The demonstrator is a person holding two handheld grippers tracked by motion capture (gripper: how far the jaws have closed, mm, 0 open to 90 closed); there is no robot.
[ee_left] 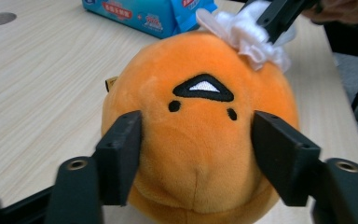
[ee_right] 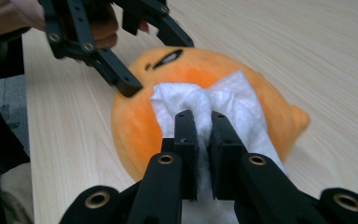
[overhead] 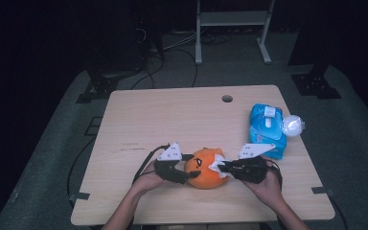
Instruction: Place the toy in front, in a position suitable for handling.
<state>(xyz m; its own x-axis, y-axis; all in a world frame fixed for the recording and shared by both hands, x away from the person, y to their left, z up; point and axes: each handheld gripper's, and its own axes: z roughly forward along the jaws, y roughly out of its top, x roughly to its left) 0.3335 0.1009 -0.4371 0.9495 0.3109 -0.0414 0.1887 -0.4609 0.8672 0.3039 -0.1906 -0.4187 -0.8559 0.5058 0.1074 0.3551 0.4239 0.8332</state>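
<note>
A round orange plush toy (overhead: 204,168) with a stitched black face sits on the pale wooden table (overhead: 172,120), near the front edge, between the person's two hands. The left gripper (overhead: 190,174) clasps it from the left: in the left gripper view its two black jaws press into the plush on either side, just below the triangular embroidered mouth and two dots, and the soft fabric bulges between them. The toy rests on the table top.

The right gripper (overhead: 222,167) comes in from the right with its jaws pinched nearly together on a crumpled white tissue wipe (ee_right: 223,107) — the wad fans out past the jaw tips and lies against the toy's orange surface. In the left gripper view the same white wipe (ee_left: 247,32) sits on the toy's far upper side, under the tip of the other gripper.

Farther back on the right of the table lies a blue soft pack of wet wipes (overhead: 267,130) with a white flip lid — a small clear round object (overhead: 293,125) touches its right edge. A round cable hole (overhead: 227,98) marks the table's far side.
</note>
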